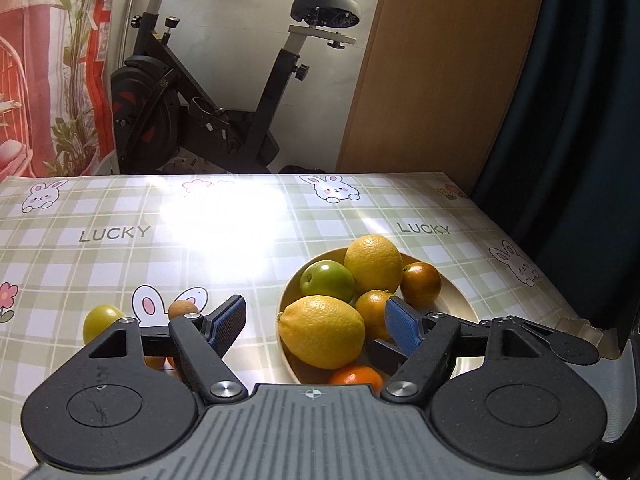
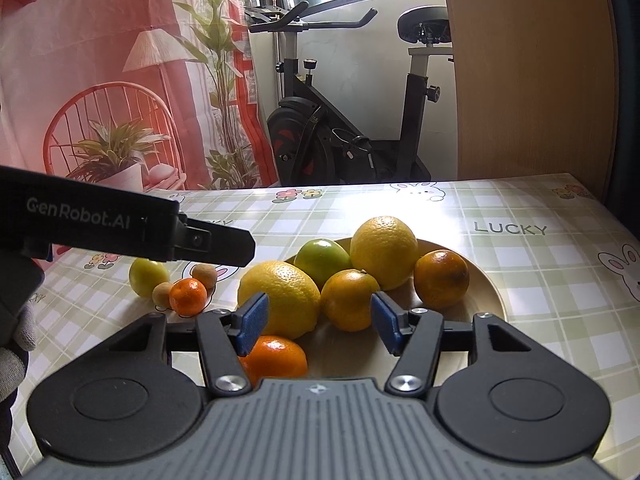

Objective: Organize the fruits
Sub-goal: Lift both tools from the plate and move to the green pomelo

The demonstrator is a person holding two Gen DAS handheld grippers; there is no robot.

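Both claws gape empty: the left claw (image 1: pixel 316 322) hangs nearer the loose fruits (image 2: pixel 188 296) on the table (image 2: pixel 520 216), at ten o'clock from the plate (image 2: pixel 486 280).

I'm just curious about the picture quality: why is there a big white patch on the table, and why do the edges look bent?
Left wrist view: window light glares off the glossy tablecloth, washing out its pattern behind the plate. Right wrist view: a milder glare sits behind the far lemon. Both views: the fisheye lens bows the table edge and wooden panel; the fruit stays sharp.
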